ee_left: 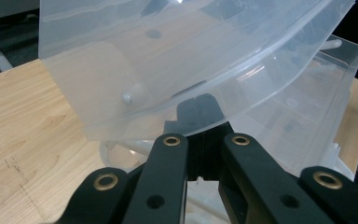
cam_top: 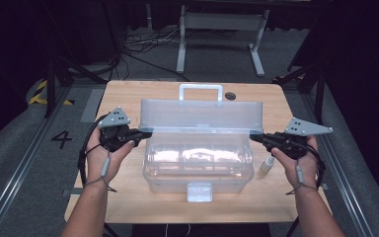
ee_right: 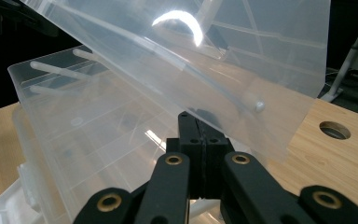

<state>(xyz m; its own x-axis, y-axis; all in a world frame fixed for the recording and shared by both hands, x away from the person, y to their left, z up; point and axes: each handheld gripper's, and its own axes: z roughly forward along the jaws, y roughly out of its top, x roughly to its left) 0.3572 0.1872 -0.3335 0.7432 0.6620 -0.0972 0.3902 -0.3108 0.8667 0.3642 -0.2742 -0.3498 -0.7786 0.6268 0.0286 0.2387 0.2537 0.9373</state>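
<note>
Clear plastic storage box [cam_top: 197, 163] lying lengthwise across the middle of the wooden table [cam_top: 128, 96], its raised translucent lid [cam_top: 201, 115] tilted up, handle away from us, our left gripper [cam_top: 145, 132] and right gripper [cam_top: 254, 137] each clamped on a lid end, small white bottle [cam_top: 267, 165] just right of the box.

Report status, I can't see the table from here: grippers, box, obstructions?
Left gripper and right gripper shut on lid ends. Lid raised above clear box. Small bottle beside box, not blocking.

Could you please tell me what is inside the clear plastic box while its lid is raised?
Through the clear plastic box only pale moulded ridges and glare show; whether anything loose lies inside cannot be told. Each hand-held gripper, left and right, pinches an end of the lid.
</note>
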